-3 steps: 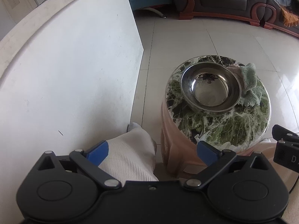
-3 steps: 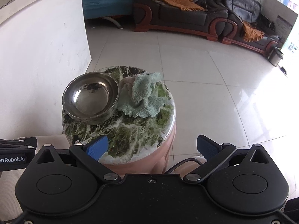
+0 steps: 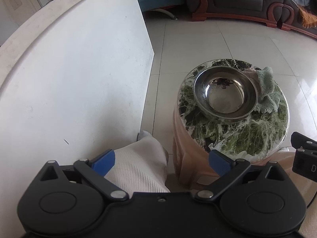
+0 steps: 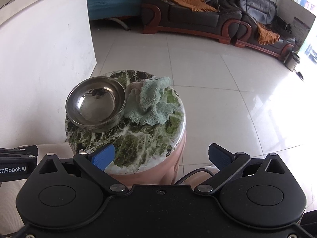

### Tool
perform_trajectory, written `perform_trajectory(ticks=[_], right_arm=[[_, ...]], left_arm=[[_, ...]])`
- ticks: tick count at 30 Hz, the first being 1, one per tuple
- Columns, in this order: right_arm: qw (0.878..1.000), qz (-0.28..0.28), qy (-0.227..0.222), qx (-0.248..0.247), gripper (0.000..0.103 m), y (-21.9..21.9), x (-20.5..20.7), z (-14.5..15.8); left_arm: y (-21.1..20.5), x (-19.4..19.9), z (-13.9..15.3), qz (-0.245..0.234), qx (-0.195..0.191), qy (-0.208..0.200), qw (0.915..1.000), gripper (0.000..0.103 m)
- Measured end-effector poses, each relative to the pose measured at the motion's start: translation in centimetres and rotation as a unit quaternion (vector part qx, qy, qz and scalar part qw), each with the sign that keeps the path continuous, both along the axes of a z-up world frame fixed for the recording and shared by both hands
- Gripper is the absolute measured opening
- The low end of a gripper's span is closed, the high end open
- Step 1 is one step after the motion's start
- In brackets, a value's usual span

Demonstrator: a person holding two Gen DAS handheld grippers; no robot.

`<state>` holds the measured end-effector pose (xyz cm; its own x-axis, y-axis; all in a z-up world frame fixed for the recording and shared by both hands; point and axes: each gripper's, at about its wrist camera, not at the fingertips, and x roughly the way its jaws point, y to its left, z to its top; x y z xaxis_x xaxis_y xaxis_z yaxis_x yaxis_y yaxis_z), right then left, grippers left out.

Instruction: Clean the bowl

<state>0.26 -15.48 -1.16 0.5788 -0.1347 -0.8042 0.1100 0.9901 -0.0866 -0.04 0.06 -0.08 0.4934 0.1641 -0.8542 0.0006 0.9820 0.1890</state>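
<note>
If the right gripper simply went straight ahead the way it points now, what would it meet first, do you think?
Probably the marble-topped stool: its near edge sits between the open right gripper fingers. The cloth and bowl lie farther back, bowl to the left. Depth is uncertain.

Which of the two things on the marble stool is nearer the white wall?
The steel bowl, shiny and round, sits on the wall side of the stool; the crumpled green cloth lies beside it, toward the open floor.
</note>
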Motion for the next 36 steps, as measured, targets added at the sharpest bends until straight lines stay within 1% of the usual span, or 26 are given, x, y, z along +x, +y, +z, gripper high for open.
perform_trajectory(ticks=[6,11,17,23,26,32,36], right_arm=[[1.000,-0.005,0.007,0.004,0.103,0.0,-0.1,-0.1],[1.000,-0.019,0.013,0.020,0.103,-0.4,0.2,0.1],[0.999,-0.021,0.014,0.024,0.103,-1.1,-0.1,0.1],[0.999,-0.022,0.014,0.023,0.103,-1.4,-0.2,-0.1],[0.999,-0.023,0.020,0.014,0.103,-0.1,0.2,-0.3],[0.999,-0.028,0.019,0.020,0.103,-0.8,0.2,-0.4],[0.999,-0.030,0.019,0.023,0.103,-1.0,0.1,-0.5]], left_arm=[[0.1,-0.1,-0.1,0.000,0.002,0.002,1.0000,0.102],[0.2,-0.1,-0.3,-0.001,0.004,0.004,1.0000,0.102],[0.6,0.0,-0.5,0.007,-0.004,0.008,0.9999,0.102],[0.4,0.0,-0.7,-0.003,-0.008,0.002,1.0000,0.102],[0.4,0.0,-0.7,-0.010,-0.021,-0.001,0.9997,0.102],[-0.1,-0.2,-0.5,-0.029,-0.025,-0.005,0.9992,0.102],[-0.1,-0.4,-0.4,-0.038,-0.041,-0.011,0.9984,0.102]])
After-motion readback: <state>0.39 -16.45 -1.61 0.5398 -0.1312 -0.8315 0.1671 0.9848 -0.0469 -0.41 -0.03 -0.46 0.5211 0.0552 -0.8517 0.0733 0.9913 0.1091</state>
